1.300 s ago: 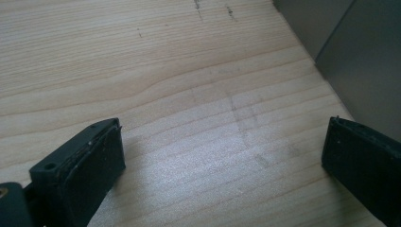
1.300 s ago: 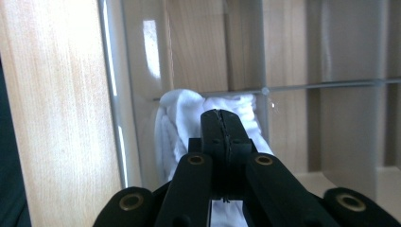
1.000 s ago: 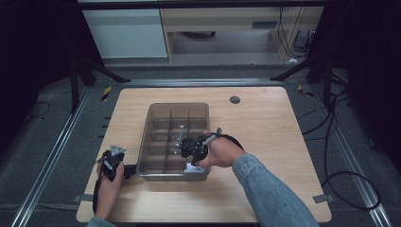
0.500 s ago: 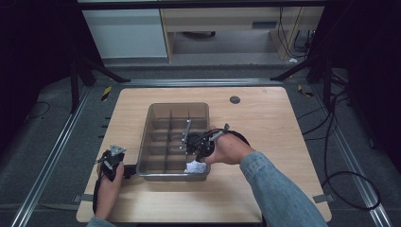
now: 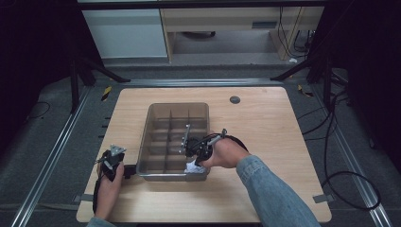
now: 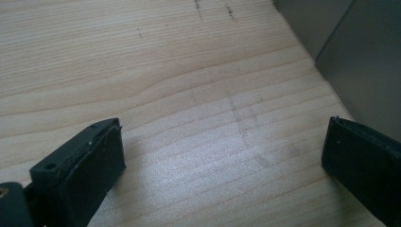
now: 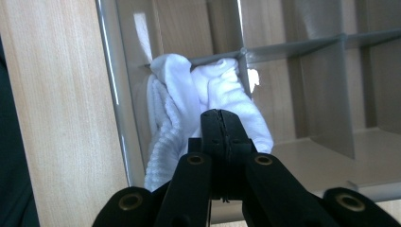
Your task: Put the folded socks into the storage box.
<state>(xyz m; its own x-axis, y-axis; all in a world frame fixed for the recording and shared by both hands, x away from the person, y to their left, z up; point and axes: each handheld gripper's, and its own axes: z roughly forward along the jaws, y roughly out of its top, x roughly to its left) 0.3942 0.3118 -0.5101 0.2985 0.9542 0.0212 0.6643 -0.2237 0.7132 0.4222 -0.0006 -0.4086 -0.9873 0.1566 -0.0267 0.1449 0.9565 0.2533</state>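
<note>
A crumpled white cloth (image 7: 177, 109) lies in the near right corner compartment of the grey divided bin (image 5: 146, 142), seen in the high view as the cloth (image 5: 191, 166). My right gripper (image 7: 220, 116) is shut, its tips pointing at the cloth and close over it, with nothing visible between the jaws. In the high view the right gripper (image 5: 193, 156) hangs inside the bin above that compartment. My left gripper (image 6: 222, 156) stands open over bare wood with nothing between its jaws. The left gripper (image 5: 111, 163) rests just left of the bin.
The bin sits in the middle of a wooden table (image 5: 274, 123) and its other compartments look bare. A small dark round disc (image 5: 234, 100) lies toward the far edge. The bin's grey outer wall (image 6: 364, 61) stands close to the left gripper.
The right hand has shifted and turned slightly above the cloth, which stays in its compartment. The left hand has not moved.
</note>
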